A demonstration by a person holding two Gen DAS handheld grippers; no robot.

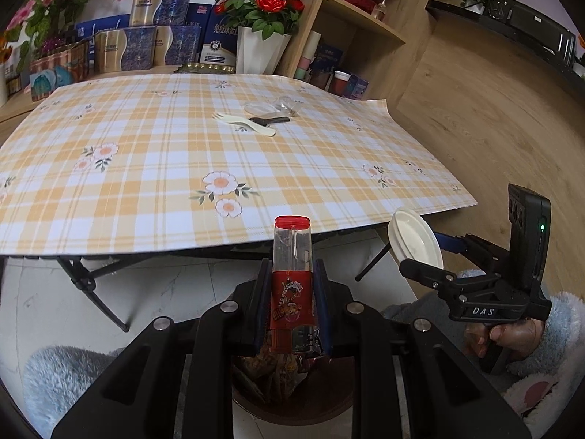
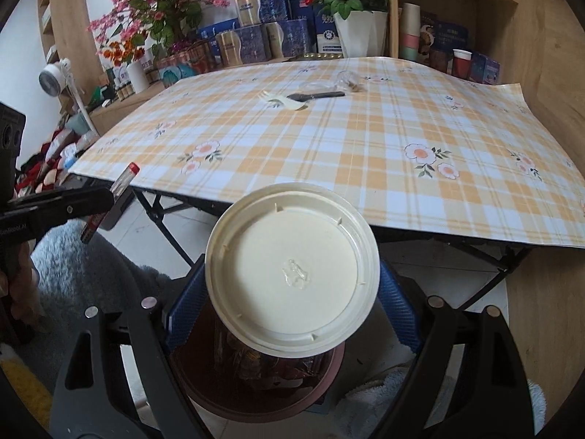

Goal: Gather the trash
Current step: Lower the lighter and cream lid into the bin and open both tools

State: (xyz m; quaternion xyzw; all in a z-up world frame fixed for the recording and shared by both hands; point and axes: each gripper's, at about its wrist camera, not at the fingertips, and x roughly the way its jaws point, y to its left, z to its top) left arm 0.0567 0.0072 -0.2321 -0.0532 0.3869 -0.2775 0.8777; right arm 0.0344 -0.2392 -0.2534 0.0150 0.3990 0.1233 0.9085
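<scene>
I am holding a red lighter [image 1: 292,278] in my left gripper [image 1: 290,285], its two blue pads pressing on the lighter's sides so that the clear upper half and the red cap are sticking out ahead of the fingertips, pointing toward the near edge of the surface [image 1: 146,168]. In my right gripper [image 2: 292,281] I am carrying a round cream plastic lid [image 2: 292,270], the jaws standing wide and clamping it at its left and right rims, with its inner face turned to the camera. Both grippers are hanging just in front of the surface's near edge, not above it, and directly beneath each one a dark brown trash bin [image 2: 256,395] is showing on the pale floor, with crumpled wrappers inside it. Seen from my left wrist, the right gripper with the lid is hanging just to the right of the lighter, near but apart. More trash is lying well away from both grippers, toward the far side of the checked, flowered cloth: a white plastic fork [image 1: 243,123], a black utensil [image 1: 270,120] touching it, and a clear plastic cup [image 1: 289,104] lying on its side next to a clear round lid [image 1: 257,108]. My fuzzy grey sleeves are showing at the lower corners of both views
</scene>
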